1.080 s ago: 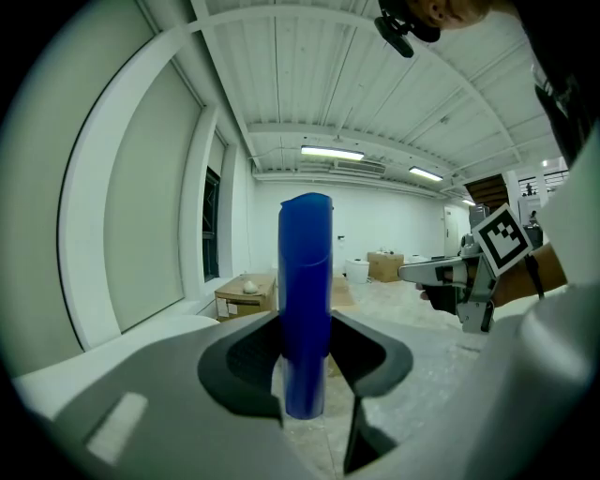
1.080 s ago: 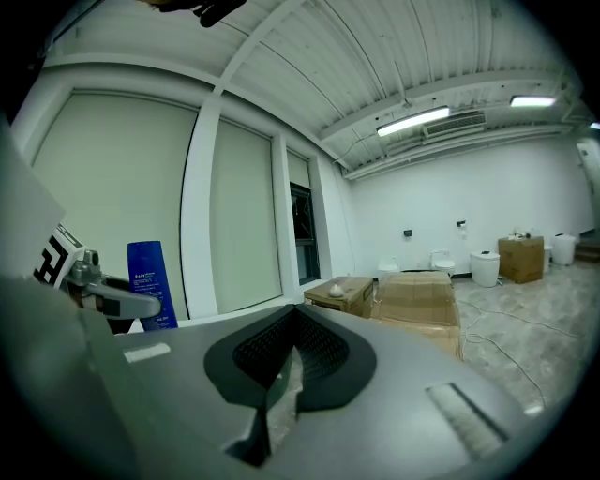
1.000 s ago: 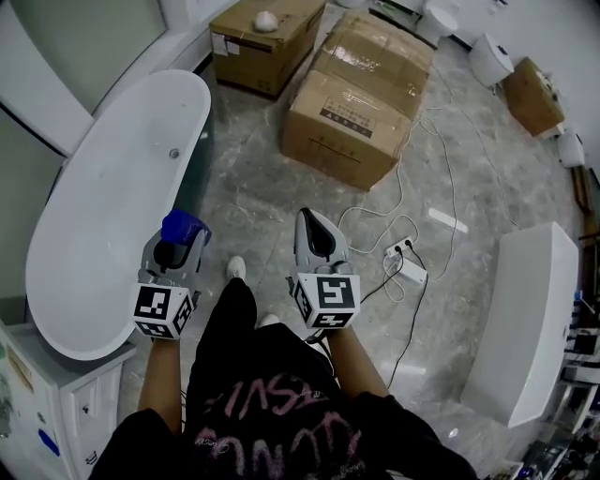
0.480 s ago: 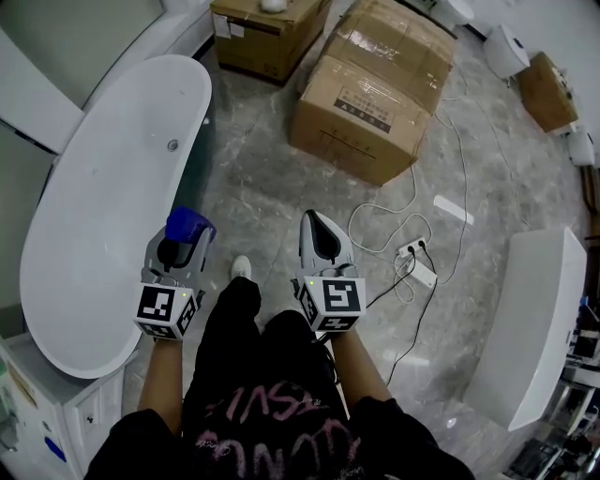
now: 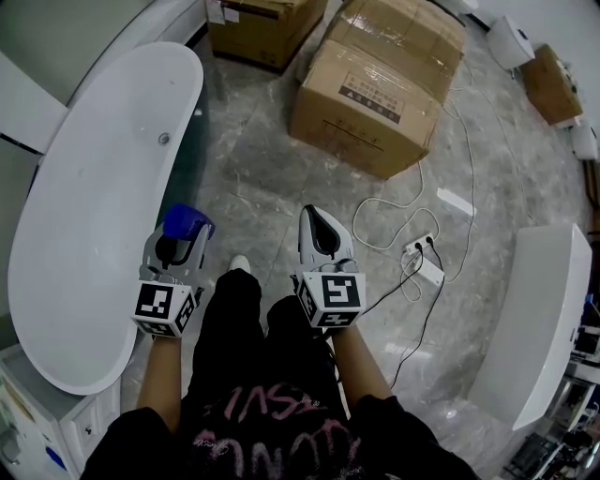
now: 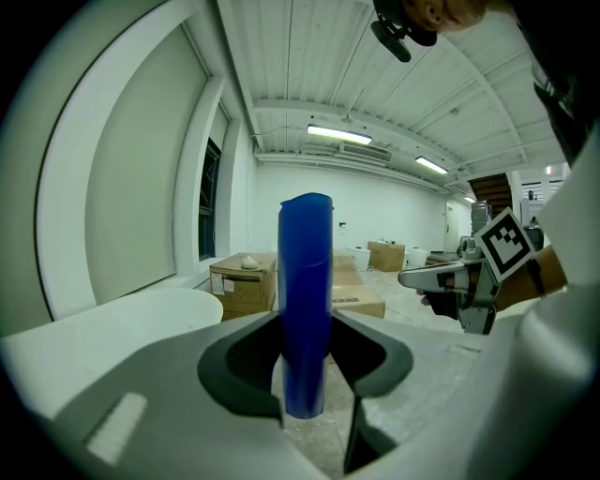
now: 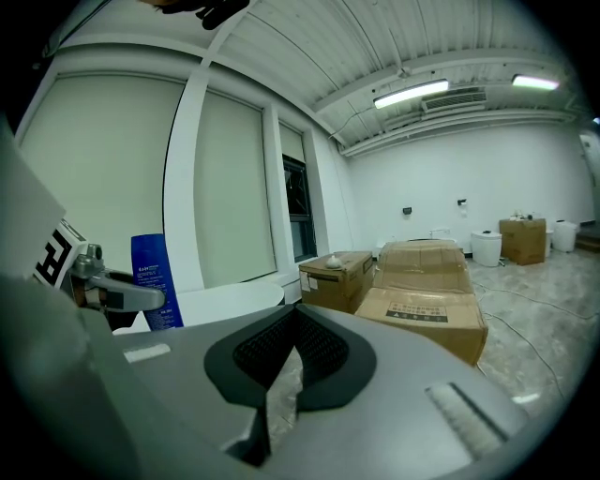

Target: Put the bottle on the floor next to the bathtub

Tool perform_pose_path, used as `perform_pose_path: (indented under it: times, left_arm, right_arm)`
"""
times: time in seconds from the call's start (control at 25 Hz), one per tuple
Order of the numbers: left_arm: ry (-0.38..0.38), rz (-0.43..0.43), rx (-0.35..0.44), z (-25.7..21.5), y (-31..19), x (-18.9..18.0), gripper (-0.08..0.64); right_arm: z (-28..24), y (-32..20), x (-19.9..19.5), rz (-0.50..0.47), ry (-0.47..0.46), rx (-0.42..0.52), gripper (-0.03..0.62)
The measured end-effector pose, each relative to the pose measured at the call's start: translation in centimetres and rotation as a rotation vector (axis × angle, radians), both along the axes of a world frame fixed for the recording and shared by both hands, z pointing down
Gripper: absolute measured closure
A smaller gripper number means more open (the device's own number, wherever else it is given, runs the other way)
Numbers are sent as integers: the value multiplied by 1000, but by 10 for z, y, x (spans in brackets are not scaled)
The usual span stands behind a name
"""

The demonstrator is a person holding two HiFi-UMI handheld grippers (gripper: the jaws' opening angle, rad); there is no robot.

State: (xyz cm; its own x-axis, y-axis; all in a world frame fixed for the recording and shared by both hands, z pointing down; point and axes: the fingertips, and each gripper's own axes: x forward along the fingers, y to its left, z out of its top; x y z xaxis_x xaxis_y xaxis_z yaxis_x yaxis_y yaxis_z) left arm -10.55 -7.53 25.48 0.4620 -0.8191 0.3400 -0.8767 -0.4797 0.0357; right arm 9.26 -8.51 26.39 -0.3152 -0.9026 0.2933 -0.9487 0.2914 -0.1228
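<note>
A tall blue bottle (image 6: 305, 309) stands upright between the jaws of my left gripper (image 6: 309, 375), which is shut on it. In the head view the bottle (image 5: 186, 224) and left gripper (image 5: 180, 246) are held above the floor, just right of the white bathtub (image 5: 84, 225). My right gripper (image 5: 319, 232) hangs beside it over the grey marble floor, jaws shut with nothing between them (image 7: 277, 375). In the right gripper view the blue bottle (image 7: 153, 279) shows at the left, with the tub rim (image 7: 225, 298) behind.
Two large cardboard boxes (image 5: 380, 89) and a smaller one (image 5: 258, 23) stand on the floor ahead. A white power strip (image 5: 424, 267) with trailing cables lies to the right. A second white tub (image 5: 534, 319) is at far right, a white cabinet (image 5: 42, 422) at lower left.
The view has shifted slightly, with the boxes sliding up the frame. Both grippers keep their places relative to the body, and the bottle stays held.
</note>
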Motion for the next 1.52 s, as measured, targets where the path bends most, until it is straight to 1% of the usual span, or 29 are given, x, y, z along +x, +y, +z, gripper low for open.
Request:
perform_pose_path:
  times: [0.24,0.44,0.6,0.88,1.04,1.28,1.4,1.52]
  left_arm:
    - [-9,16,0,44,-16,-3,397]
    - [-6,18,10,82,-21,-5,397]
    - [-6,21,13,115,-24,-10,397]
    - [0,12,42,172,-21,-18,397]
    - [1,8,52,201,-15,-22,396]
    - [26,-3,76,239,-15,-24,396]
    - [34,-2,101,253,-16,-23,397]
    - [36,-25,109,270,-19,-31,397]
  right_arm:
    - [42,-16,0,12,7,7,569]
    - [81,-22,7,34,11,14,568]
    - [113,-23,11,62,-8,9,568]
    - [170,-15,12,75,-9,12,568]
    - [200,-5,11,73,2,22,568]
    - [231,1,15,75,18,38,568]
    - [246,-1,17,74,35,46,568]
    - [265,-6,12,59,40,35,568]
